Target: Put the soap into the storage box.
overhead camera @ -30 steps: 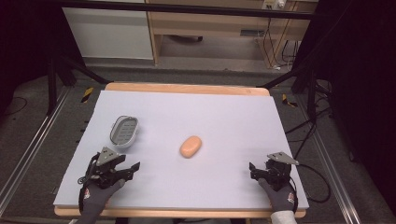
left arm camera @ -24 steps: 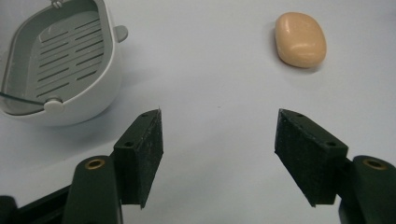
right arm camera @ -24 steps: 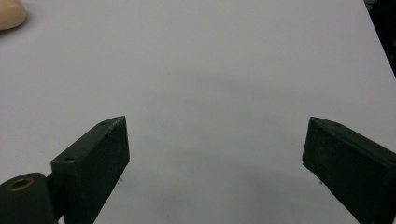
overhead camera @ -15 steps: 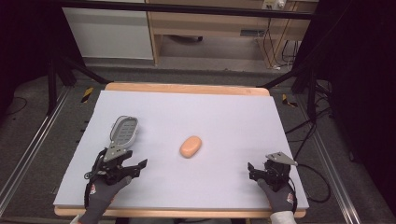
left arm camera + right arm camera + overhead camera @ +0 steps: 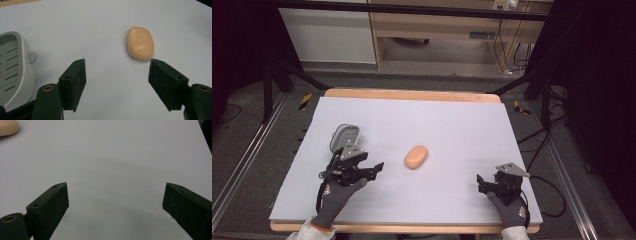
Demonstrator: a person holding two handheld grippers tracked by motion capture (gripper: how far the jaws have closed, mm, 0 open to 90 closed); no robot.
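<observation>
We find the soap bar (image 5: 140, 42) on the counter (image 5: 452, 125) just ahead of our left gripper (image 5: 117, 85), slightly toward its right finger, long axis pointing away (fingers wide, nothing held).

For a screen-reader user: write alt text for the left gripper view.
An orange soap bar lies on the white table, just beyond the open left tool, nearer its right-hand jaw. A grey slotted soap dish sits at the left edge.

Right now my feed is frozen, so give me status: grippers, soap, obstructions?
Left gripper open, aimed at soap bar, not touching. Right gripper open, holding nothing. Soap dish left of path; nothing between.
</observation>
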